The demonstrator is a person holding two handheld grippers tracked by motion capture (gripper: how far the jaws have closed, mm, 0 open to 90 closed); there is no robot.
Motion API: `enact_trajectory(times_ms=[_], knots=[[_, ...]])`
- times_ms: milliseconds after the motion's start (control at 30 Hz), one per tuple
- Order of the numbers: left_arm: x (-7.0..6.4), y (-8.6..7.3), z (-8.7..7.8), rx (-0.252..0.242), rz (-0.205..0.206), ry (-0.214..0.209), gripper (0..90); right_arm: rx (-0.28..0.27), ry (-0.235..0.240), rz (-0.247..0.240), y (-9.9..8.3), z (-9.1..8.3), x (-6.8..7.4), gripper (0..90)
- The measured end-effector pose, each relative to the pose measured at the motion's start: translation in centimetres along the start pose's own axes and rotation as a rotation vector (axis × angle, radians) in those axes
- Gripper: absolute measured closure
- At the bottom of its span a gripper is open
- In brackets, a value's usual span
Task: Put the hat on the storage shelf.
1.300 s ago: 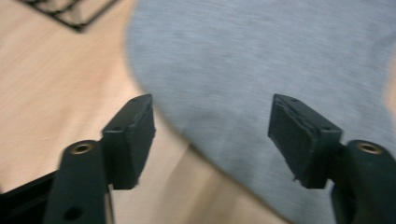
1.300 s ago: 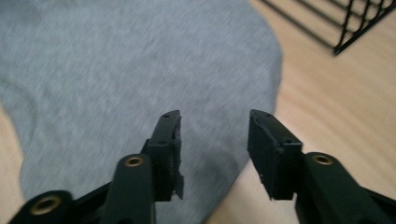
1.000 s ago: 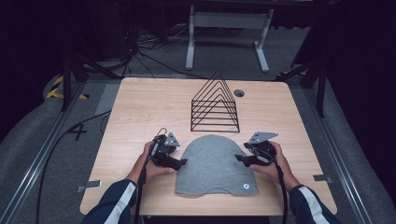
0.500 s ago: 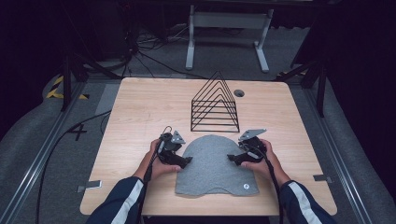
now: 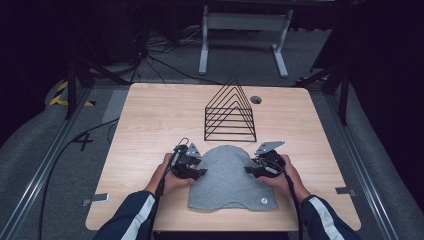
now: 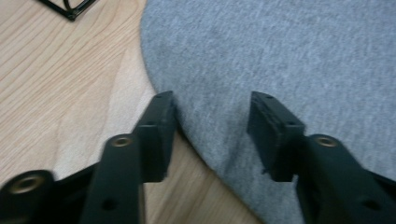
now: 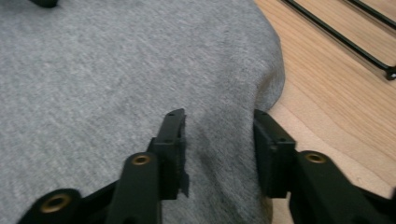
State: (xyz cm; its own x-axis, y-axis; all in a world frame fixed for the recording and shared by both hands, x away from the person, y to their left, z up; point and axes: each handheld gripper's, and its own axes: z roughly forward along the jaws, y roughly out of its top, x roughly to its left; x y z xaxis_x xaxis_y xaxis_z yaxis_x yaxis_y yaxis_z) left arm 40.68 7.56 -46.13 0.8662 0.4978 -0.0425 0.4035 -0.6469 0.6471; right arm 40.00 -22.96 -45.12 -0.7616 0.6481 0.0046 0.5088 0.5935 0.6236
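lying flat on the near half of the wooden table [image 5: 150,115] is a grey knit beanie [image 5: 227,175], its straight brim toward the person and its rounded crown pointing at the black wire rack [image 5: 231,112] farther back. it looks soft, light and limp — likely to sag and fold once lifted, with enough knit texture that it should not slip from the pads. a pinch at one edge would probably gather only the top layer unless a jaw slides under the cloth, so the two side edges seem the sensible places to take hold, one for each hand.

the left gripper [image 6: 212,123] sits at the beanie's left edge with its jaws parted moderately wide, one over bare wood just beside the cloth and the other over the fabric — nothing is held. the right gripper [image 7: 219,140] mirrors it at the right edge, jaws apart, one above the knit and one at the curved border where cloth meets wood, also empty.

a small round pale tag [image 5: 263,201] sits near the brim's right corner; any writing on it is too small to read. no other lettering can be made out on the rack or table.
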Motion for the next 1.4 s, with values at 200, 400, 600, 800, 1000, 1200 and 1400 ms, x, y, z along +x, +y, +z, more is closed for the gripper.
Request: enact_trajectory(times_ms=[200, 400, 600, 800, 1000, 1200, 1400], knots=[[0.1, 0.0, 0.0, -0.004, -0.009, -0.031, 73.7, -0.009, 0.027, -0.009, -0.1, 0.0, 0.1, 74.6], [0.0, 0.1, 0.0, -0.003, -0.002, -0.059, 83.3, -0.014, 0.041, -0.010, -0.2, 0.0, 0.4, 82.5], [-0.3, 0.2, -0.5, -0.017, 0.015, -0.033, 84.6, -0.018, 0.037, -0.027, -0.3, -0.3, 0.5, 84.1], [-0.5, 0.8, -1.9, -0.069, 0.041, -0.011, 84.8, -0.071, 0.046, -0.030, -0.2, -1.8, 0.4, 84.2], [-0.9, 1.7, -3.6, -0.113, 0.071, 0.009, 85.1, -0.143, 0.037, -0.061, 0.3, -4.0, 0.7, 84.4], [-1.0, 3.4, -5.3, -0.162, 0.096, 0.026, 85.3, -0.205, 0.005, -0.093, 1.4, -6.5, 1.0, 84.5], [-0.9, 5.9, -7.1, -0.186, 0.145, 0.049, 85.3, -0.261, -0.016, -0.100, 2.5, -8.9, 0.5, 84.6]])
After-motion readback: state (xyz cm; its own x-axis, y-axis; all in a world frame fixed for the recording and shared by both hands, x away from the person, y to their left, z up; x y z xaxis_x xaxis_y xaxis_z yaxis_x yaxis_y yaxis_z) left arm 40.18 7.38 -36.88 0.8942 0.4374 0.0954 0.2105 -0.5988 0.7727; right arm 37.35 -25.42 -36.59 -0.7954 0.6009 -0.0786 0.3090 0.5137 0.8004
